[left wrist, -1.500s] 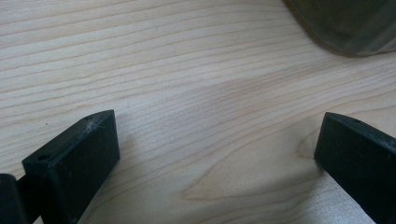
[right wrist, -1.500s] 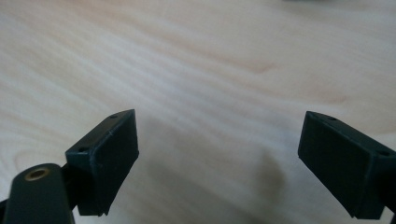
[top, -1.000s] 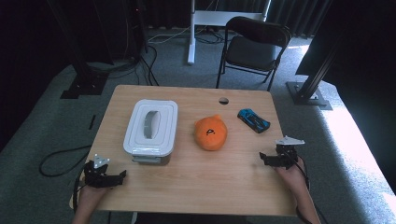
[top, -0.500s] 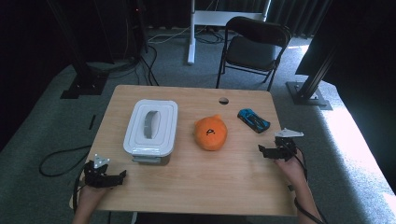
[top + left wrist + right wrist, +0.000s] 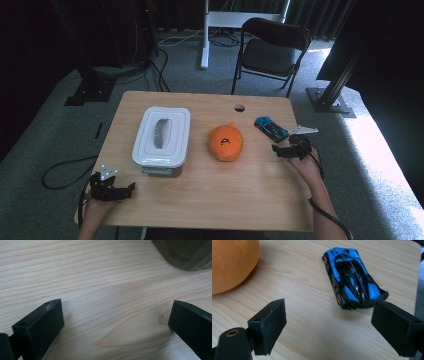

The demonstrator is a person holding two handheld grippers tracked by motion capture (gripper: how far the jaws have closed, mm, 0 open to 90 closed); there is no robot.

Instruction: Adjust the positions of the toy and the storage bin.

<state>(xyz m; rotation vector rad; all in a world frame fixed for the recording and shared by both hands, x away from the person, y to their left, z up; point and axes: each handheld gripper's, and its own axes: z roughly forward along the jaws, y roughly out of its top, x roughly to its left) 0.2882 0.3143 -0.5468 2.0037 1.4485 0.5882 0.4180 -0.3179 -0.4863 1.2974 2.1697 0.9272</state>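
Right tool [image 5: 291,148] is hovering wide open and empty by the blue-and-black toy car [image 5: 352,277], probably lining up a grab, while left tool [image 5: 111,189] is idling open on the wooden desk [image 5: 200,200].

A white lidded plastic box [image 5: 161,134] lies left of centre on the worktop, lid shut. A round orange plush ball [image 5: 225,142] with a black mark sits mid-worktop. To its right, just apart, a blue-and-black toy sports car [image 5: 270,128] rests on its wheels, angled.
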